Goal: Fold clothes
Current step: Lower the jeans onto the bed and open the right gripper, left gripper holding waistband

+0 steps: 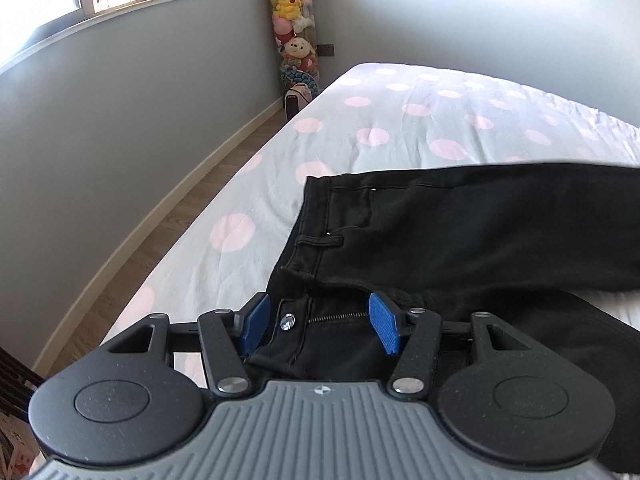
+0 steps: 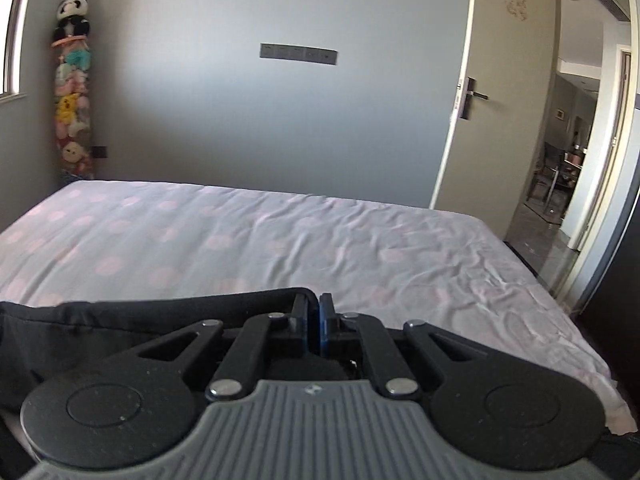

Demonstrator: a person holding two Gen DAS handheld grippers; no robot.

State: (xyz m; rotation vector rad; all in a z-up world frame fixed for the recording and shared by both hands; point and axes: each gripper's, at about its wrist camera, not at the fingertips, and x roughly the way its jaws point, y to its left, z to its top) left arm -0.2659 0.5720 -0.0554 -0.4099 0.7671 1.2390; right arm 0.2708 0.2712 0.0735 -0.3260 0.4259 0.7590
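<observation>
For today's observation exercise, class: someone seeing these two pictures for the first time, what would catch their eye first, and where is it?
First, the black denim jeans spread across the pale sheet with pink polka dots, silver waist button between the open left gripper. Next, the tall column of colourful plush toys standing in the room's corner by the window. In the right wrist view, the right gripper is pinched shut on a black fabric edge, with the grey door ajar beyond.
</observation>
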